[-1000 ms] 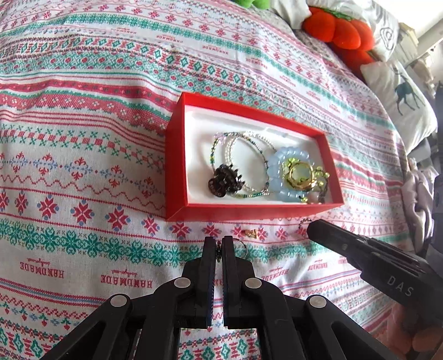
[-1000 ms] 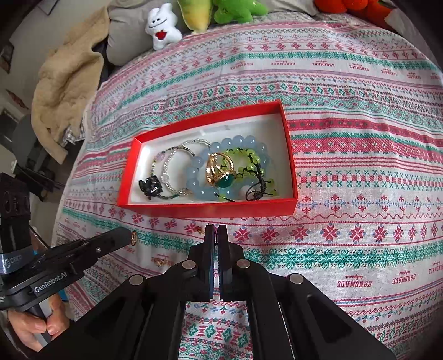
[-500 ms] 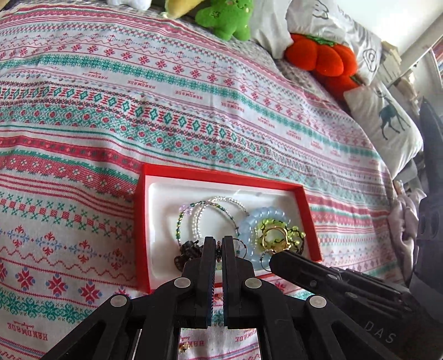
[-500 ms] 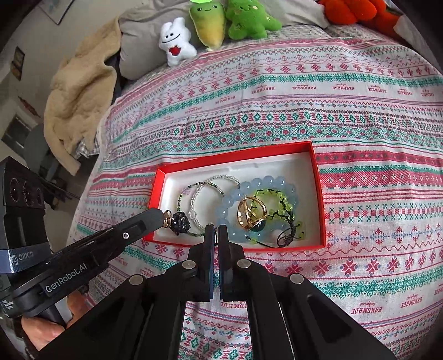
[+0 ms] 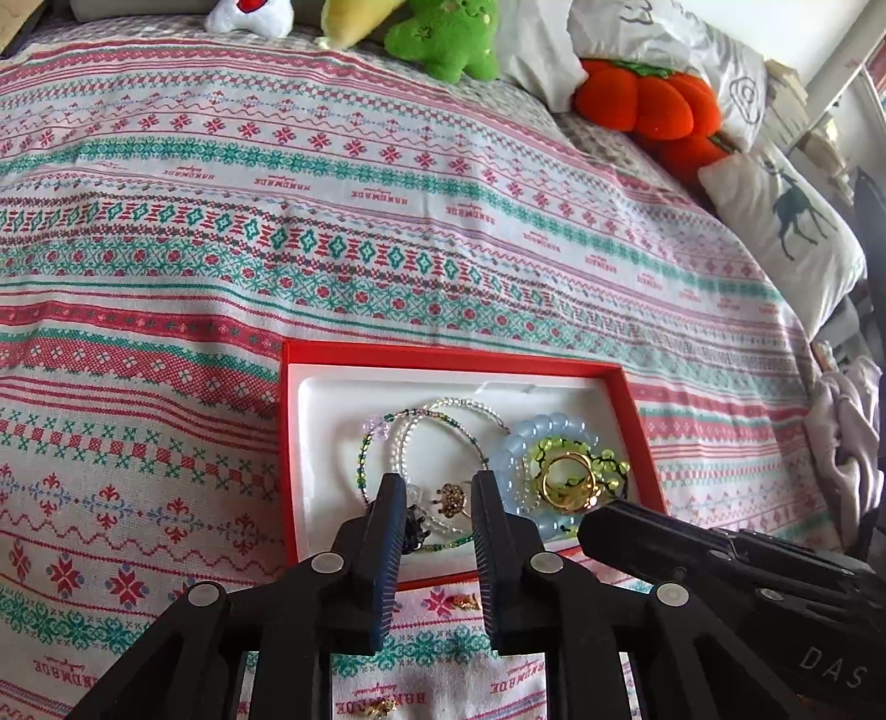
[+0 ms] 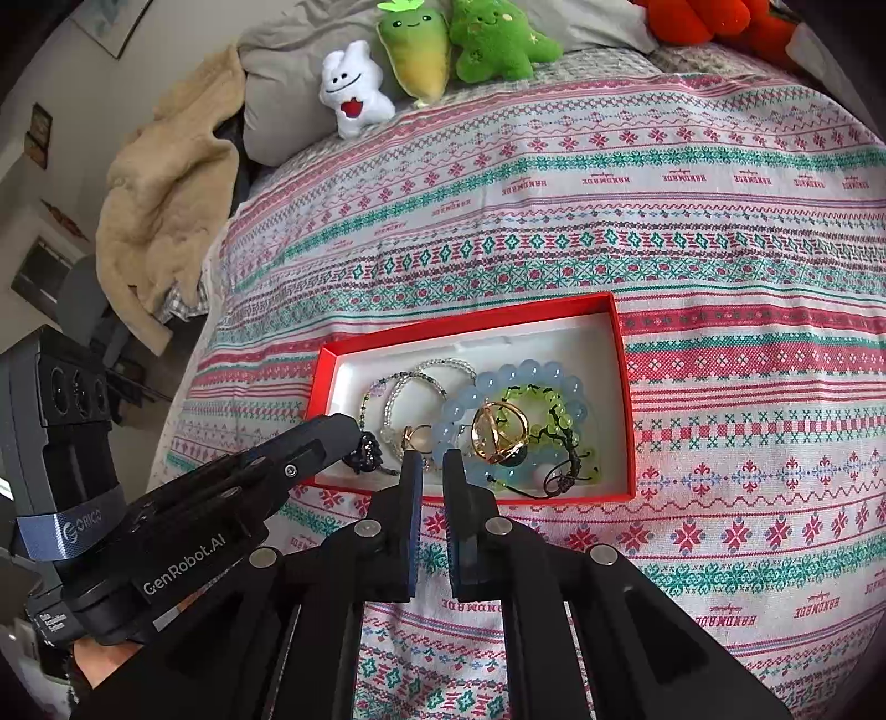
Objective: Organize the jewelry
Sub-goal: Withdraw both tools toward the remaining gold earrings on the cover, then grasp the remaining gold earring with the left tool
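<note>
A red box (image 5: 285,443) with a white lining lies on the patterned bedspread, also in the right wrist view (image 6: 623,387). It holds thin beaded bracelets (image 5: 421,437), a pale blue bead bracelet (image 5: 518,443), a green bead bracelet, gold rings (image 5: 570,482) and a dark charm. My left gripper (image 5: 437,487) is open over the box's near side, above a small gold ring (image 5: 451,498) lying in the box (image 6: 415,437). My right gripper (image 6: 432,462) stands slightly open and empty at the box's near edge. Two small gold pieces (image 5: 465,601) lie on the bedspread before the box.
Plush toys (image 6: 421,50) and an orange plush (image 5: 648,105) sit at the head of the bed. A deer-print pillow (image 5: 786,221) lies at the right. A beige blanket (image 6: 160,194) hangs off the bed's left side.
My left gripper moved from the bedspread to over the box, opened and let go of the small gold ring, which now lies in the box. My right gripper's fingers parted slightly.
</note>
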